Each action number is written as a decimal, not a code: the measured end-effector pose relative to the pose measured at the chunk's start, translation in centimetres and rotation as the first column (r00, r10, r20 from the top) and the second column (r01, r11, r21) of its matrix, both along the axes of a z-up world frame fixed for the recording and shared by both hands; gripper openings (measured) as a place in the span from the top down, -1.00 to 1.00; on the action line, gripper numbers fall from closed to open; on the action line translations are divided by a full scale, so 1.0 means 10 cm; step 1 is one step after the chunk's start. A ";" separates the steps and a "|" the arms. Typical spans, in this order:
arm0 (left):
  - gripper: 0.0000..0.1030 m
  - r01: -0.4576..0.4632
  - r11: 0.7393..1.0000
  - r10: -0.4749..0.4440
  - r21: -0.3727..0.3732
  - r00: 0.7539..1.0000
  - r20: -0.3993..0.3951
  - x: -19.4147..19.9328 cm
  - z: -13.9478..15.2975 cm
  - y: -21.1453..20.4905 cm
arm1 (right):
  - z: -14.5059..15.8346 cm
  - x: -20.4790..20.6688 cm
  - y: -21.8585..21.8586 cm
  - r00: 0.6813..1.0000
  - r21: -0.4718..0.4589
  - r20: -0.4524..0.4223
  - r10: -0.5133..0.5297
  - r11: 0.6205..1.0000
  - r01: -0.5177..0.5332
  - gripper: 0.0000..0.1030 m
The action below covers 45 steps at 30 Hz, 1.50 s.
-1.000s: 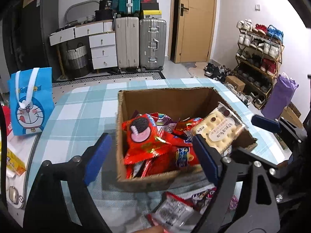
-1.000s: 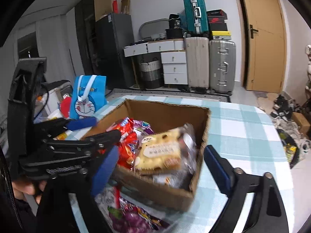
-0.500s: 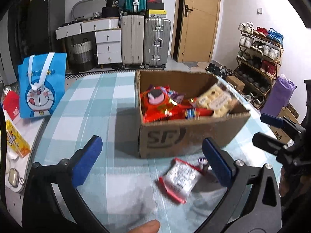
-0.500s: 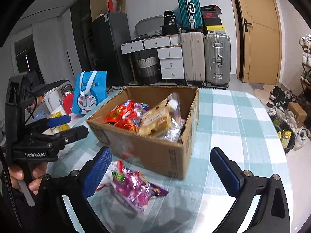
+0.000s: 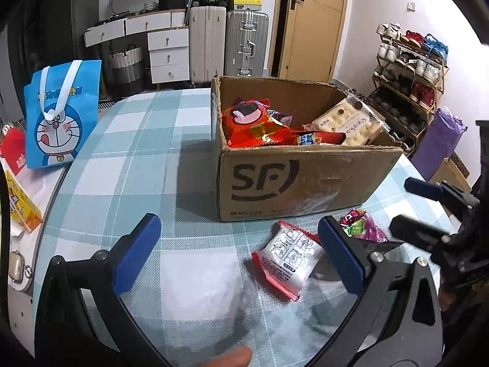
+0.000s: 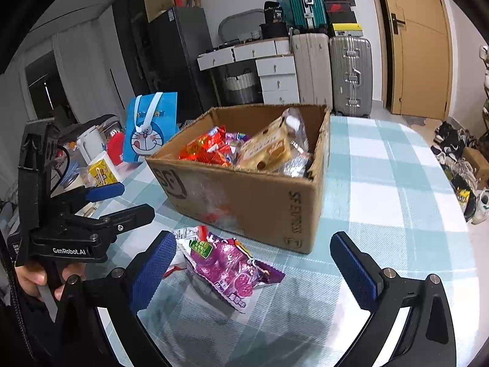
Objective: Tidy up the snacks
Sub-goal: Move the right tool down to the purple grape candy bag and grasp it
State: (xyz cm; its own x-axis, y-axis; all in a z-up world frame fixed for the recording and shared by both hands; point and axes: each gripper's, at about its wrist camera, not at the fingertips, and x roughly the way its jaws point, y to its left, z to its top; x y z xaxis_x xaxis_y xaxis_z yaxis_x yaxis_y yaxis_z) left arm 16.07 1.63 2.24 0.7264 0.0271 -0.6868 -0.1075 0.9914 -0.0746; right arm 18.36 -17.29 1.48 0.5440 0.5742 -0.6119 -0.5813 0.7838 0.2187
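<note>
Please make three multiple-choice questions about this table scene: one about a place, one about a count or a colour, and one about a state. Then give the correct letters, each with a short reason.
1. Where does the purple snack packet lie?
A. inside the box
B. on the tablecloth in front of the box
C. in the blue bag

2. How many snack packets lie on the table outside the cardboard box?
A. two
B. four
C. none

3. How stands the left gripper?
A. shut on a packet
B. open, holding nothing
C. shut and empty

Answers: 1 B, it rests on the checked tablecloth before the box. 2 A, only the purple packet and the white and red packet are outside. 3 B, its pads stand wide apart, pressing nothing.
</note>
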 end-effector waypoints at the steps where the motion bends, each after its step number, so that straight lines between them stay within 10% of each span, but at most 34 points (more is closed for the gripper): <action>1: -0.99 -0.004 1.000 0.004 -0.001 1.000 -0.002 0.01 0.00 0.02 | -0.03 0.01 0.03 1.000 -0.006 -0.010 0.003 1.000 -0.003 -0.99; 45: -0.99 0.029 0.999 -0.027 0.032 0.998 -0.065 0.10 -0.17 0.00 | -0.53 -0.08 0.48 0.950 -0.128 -0.199 0.241 0.954 -0.269 -0.96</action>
